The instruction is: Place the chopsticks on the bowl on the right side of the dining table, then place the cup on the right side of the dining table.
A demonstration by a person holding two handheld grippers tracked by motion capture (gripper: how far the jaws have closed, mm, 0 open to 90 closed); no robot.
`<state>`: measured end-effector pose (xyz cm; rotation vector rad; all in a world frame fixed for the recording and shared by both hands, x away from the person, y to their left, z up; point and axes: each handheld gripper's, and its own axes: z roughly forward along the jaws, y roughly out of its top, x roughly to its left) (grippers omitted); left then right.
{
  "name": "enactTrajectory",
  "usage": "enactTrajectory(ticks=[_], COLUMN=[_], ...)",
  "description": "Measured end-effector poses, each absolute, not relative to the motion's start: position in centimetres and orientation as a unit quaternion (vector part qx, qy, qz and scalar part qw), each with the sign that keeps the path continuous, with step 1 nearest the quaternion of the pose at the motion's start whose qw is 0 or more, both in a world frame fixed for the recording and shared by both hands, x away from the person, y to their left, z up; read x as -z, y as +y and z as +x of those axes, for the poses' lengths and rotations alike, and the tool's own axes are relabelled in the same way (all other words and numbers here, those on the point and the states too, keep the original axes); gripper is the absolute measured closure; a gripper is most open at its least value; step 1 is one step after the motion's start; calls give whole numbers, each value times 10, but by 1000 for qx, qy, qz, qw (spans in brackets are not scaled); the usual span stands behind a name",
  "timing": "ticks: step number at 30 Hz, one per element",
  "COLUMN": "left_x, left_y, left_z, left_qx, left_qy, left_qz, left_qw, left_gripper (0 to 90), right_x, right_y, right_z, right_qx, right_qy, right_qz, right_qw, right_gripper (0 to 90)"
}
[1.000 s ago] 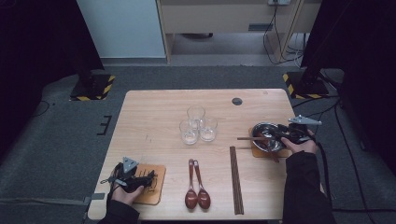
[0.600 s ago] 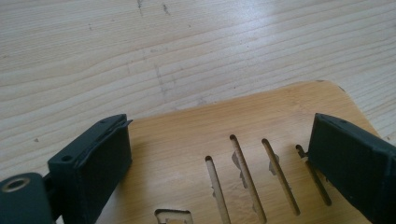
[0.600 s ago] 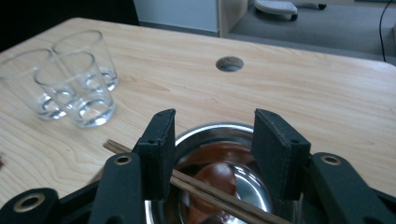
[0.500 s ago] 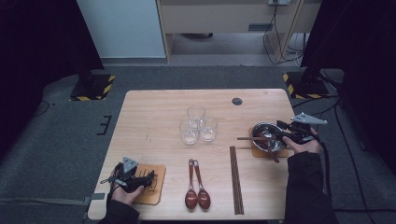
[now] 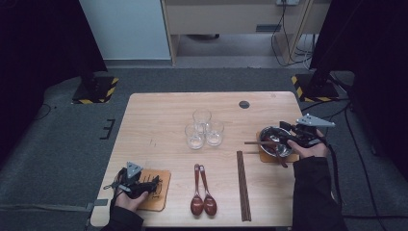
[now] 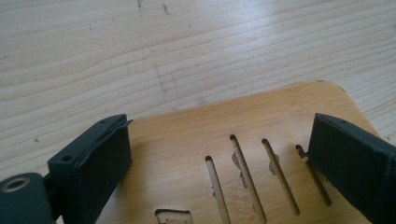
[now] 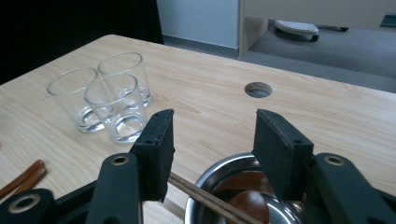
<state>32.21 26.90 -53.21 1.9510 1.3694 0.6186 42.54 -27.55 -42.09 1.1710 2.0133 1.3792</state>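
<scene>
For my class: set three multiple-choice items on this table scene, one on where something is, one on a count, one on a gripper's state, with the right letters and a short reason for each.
1. Where is the metal bowl?
A. on the wooden mat at the table's right side
B. beside the spoons at the front edge
C. among the glasses

2. How many clear glasses stand on the table?
A. two
B. three
C. five

3. How is the right gripper?
A. shut on a glass
B. shut on a spoon
C. open over the bowl

Answers: 1 A, the high view shows the bowl on a mat near the right edge. 2 B, three stand clustered mid-table. 3 C, the right gripper view shows nothing between its spread pads.
</scene>
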Motion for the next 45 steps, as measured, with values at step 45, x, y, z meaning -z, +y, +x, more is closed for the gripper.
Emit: enactTrajectory(ticks=[45], left_x=[532], left_y=[269], left_z=[322], left_qx=[-237], left_qy=[525], left_qz=[747], left_qw=[334], left_gripper=[51], right_x=[373], right_y=[-174], right_z=[467], right_qx=[-479], right_qy=[772], right_qz=[364], right_qw=[205], right_gripper=[435])
